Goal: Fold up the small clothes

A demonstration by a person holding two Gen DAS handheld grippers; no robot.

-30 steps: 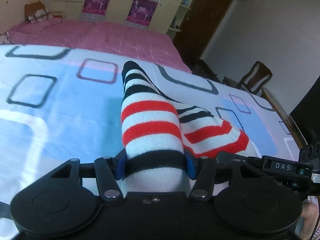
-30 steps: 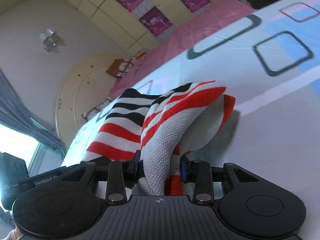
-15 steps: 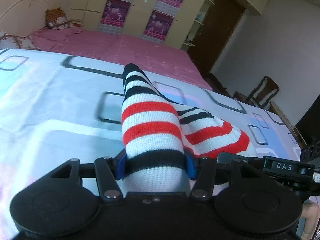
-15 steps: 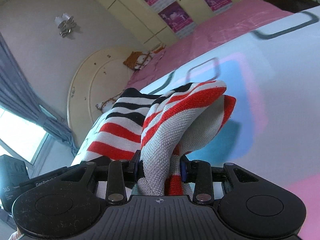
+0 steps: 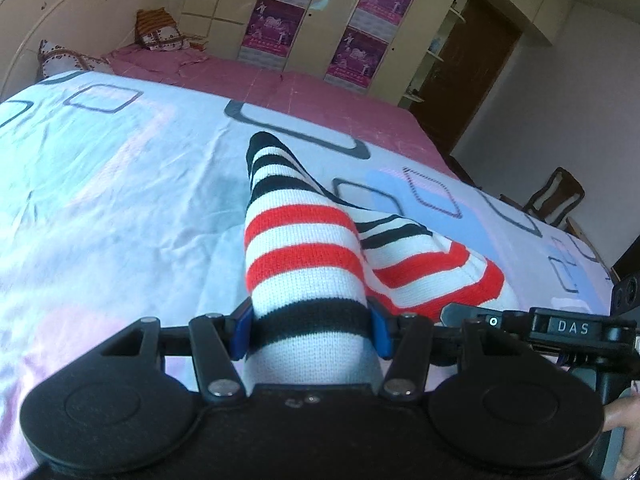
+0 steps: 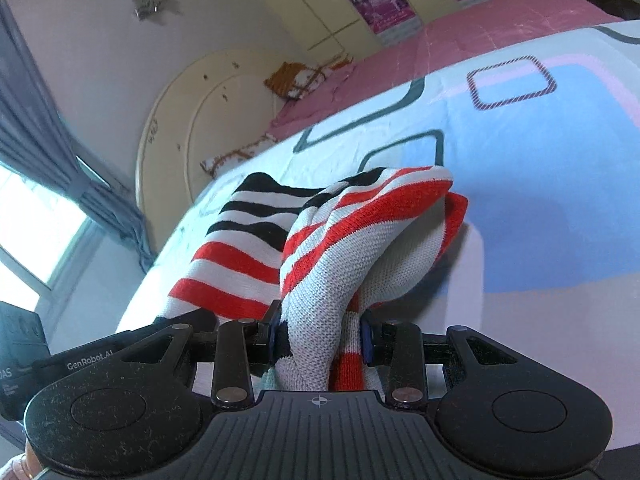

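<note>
Striped knitwear [image 5: 304,248] hangs between both tools above the patterned bedspread [image 5: 120,184], the left gripper [image 5: 308,330] clamped on a black-banded edge and the right gripper [image 6: 320,334] pinching a bunched red-and-white edge. Judging by this, the garment is being carried for laying out; next it needs lowering flat, with the edges aligned.

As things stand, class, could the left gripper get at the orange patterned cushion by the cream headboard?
Probably not: the left gripper is shut on the striped red, white and black knit garment, and the orange patterned cushion lies far across the bed.
</note>
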